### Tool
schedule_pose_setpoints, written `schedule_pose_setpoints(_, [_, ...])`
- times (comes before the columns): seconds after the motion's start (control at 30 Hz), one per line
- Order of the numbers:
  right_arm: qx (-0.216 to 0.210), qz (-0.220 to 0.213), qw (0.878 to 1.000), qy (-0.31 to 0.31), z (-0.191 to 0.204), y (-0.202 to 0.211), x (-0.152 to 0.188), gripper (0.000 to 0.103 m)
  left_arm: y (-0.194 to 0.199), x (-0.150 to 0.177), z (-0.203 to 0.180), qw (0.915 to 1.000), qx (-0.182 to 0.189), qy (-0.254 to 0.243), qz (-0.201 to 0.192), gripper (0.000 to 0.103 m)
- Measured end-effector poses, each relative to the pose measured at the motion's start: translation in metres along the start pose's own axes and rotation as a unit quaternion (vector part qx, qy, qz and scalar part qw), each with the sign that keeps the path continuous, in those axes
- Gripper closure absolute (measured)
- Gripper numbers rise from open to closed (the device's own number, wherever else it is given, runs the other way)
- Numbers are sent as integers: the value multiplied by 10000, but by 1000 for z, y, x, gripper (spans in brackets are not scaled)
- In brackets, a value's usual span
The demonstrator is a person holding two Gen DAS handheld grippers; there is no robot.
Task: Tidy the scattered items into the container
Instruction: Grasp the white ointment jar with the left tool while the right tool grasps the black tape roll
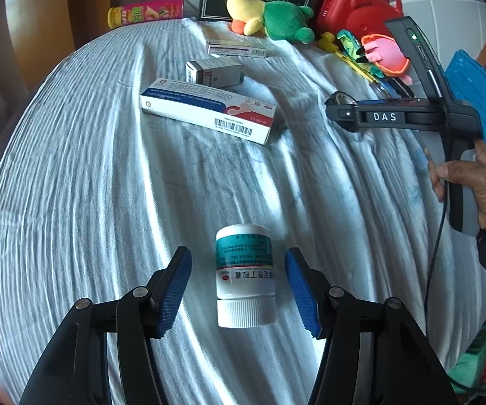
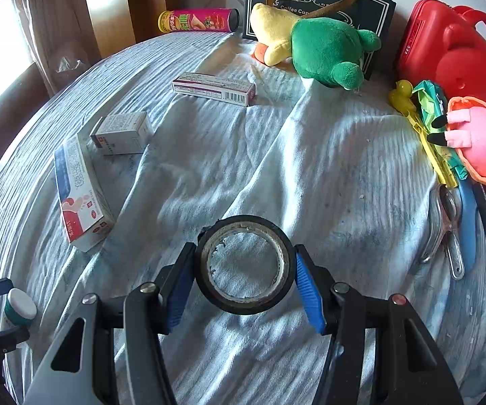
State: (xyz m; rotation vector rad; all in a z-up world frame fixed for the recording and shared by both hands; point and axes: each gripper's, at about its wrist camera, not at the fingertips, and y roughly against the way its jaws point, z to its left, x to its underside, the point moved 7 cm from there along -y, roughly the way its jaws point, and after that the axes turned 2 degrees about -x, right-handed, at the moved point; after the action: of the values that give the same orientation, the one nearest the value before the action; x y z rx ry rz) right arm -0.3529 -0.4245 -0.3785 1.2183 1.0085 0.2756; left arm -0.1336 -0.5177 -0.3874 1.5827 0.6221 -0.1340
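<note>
Both cameras sit just behind their own grippers, looking steeply down and forward across the cloth-covered table toward the far wall. The left view hangs close over a pill bottle (also at the right view's left edge), and both share the far green plush toy.

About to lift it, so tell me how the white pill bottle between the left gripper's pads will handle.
The pill bottle looks like rigid plastic, so it probably won't deform. It lies on its side, round-bodied, so it may roll on the cloth if nudged. Its smooth label could slip.
</note>
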Motion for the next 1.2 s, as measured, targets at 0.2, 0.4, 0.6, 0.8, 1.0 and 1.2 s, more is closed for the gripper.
schedule_pose_setpoints(0.2, [-62,56,9999,-56,-1,-5,1,47,-9,5,-11,9998,-62,-148,82,53])
schedule_pose_setpoints(0.4, [-96,131,9998,-112,-3,-13,5,47,-16,6,-21,9985,-462,-275,124,53])
schedule_pose_setpoints(0.6, [-119,138,9997,-160,-6,-9,7,47,-12,6,-8,9990,-389,217,67,70])
schedule_pose_setpoints(0.8, [-22,-93,9998,-191,-7,13,6,47,-2,14,4,9988,-359,319,-21,70])
schedule_pose_setpoints(1.0, [47,-265,9994,-233,-7,33,7,47,17,-2,-1,9989,-347,175,-263,70])
schedule_pose_setpoints(1.2, [85,-317,9988,-365,-11,50,12,47,28,-13,-12,9989,-298,9,-352,70])
